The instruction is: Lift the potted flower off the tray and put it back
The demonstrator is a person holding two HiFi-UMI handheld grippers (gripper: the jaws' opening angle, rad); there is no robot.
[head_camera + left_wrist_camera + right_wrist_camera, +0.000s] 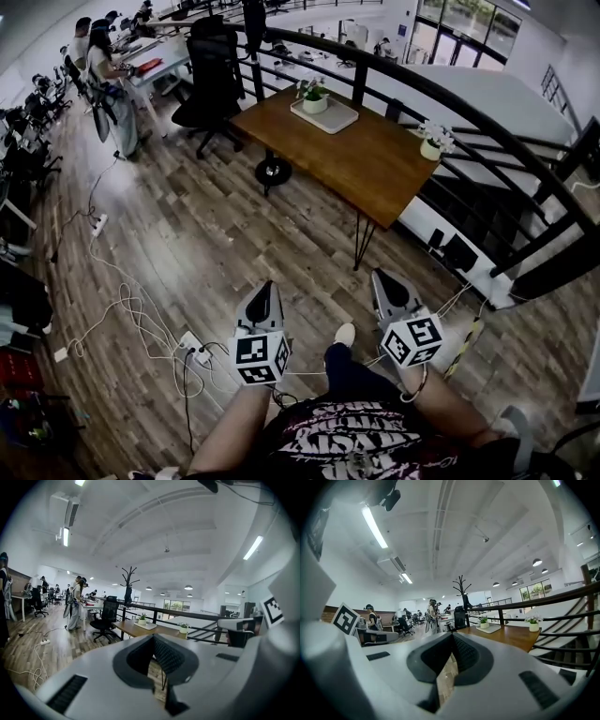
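The left gripper [269, 289] and right gripper [384, 278], low in frame, are clenched and empty; the potted flower [315, 97] sits on the tray [334, 119] at upper centre.

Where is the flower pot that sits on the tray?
In the head view, the potted flower stands on the pale tray at the far end of the wooden table, close to the black railing.

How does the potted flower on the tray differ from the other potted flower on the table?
The tray flower sits on a white tray; the second flower sits on the bare table. The tray flower shows mostly green leaves; the second flower is topped with white blooms. Both are upright in small white pots.
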